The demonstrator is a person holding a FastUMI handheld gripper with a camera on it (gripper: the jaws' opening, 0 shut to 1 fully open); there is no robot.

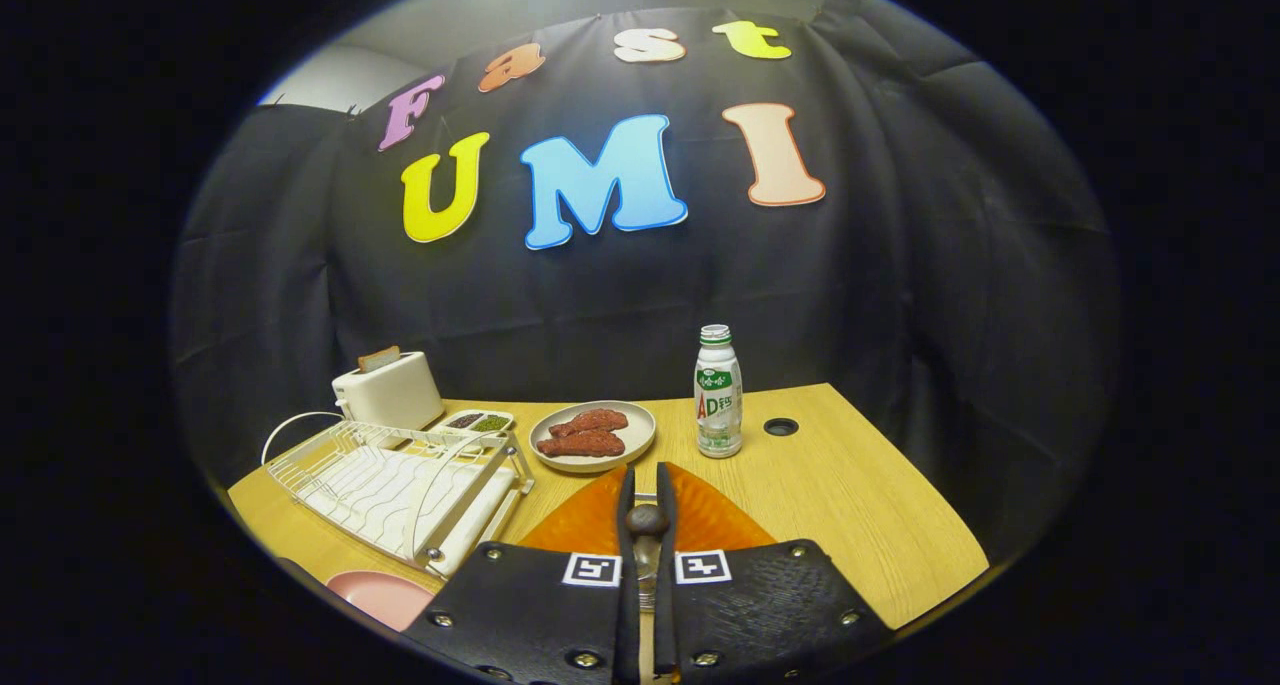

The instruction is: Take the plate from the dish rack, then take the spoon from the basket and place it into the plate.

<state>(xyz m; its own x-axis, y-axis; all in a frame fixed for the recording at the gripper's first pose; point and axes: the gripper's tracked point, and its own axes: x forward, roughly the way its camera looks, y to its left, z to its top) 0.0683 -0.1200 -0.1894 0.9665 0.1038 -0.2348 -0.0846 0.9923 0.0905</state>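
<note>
My gripper [646, 473] is shut on the spoon [646, 520], whose dark rounded end and metal stem show between the two fingers. Right under and ahead of the fingers lies the orange ribbed basket [715, 518]. The pink plate [378, 595] rests flat on the table to the left of the fingers, in front of the white wire dish rack [400, 480]. The rack holds no plate that I can see.
On the wooden table [860, 505] beyond the basket stand a beige plate of reddish meat pieces [592, 435] and a white drink bottle [718, 393]. A white toaster [388, 390] and a small two-part dish [478, 422] sit behind the rack. A cable hole [780, 426] lies right of the bottle.
</note>
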